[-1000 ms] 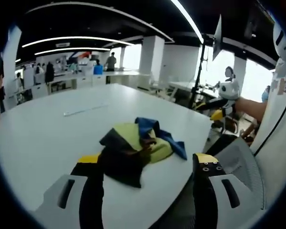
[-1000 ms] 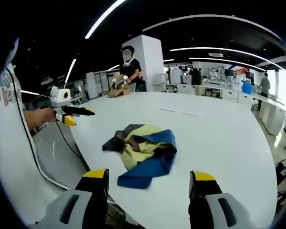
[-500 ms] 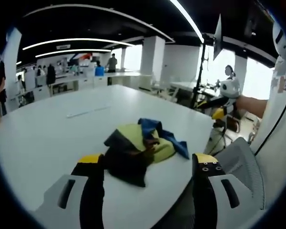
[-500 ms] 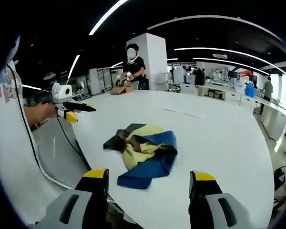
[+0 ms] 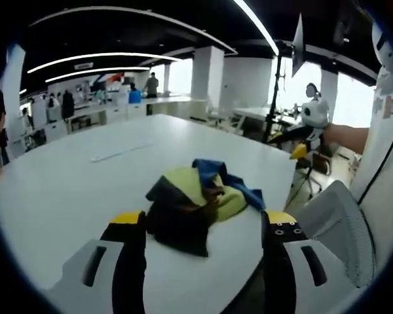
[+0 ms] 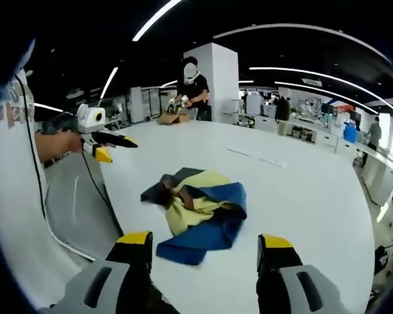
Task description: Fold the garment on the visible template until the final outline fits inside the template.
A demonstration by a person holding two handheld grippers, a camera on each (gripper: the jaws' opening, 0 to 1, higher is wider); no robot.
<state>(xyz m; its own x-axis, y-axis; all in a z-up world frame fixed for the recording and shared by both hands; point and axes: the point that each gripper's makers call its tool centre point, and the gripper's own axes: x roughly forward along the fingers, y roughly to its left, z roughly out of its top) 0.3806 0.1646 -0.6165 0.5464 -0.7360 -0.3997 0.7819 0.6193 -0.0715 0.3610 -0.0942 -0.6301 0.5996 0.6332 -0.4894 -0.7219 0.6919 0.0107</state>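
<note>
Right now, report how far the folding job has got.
Done: nothing visible yet. The garment lies crumpled in a heap on the white table, blue, yellow and dark panels bunched together. In hand: nothing; the left gripper and right gripper are both open and apart from the cloth. Left: spread it flat, fold it, and fit the outline to the template; I cannot make out a template under it, just faint marks farther along the table.

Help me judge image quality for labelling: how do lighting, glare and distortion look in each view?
Left gripper view: bright windows at right wash out detail; the garment is slightly soft; ceiling lights bow from fisheye distortion. Right gripper view: even lighting, the garment is sharper on the white table, with a faint shadow beneath; the table edge curves strongly.
</note>
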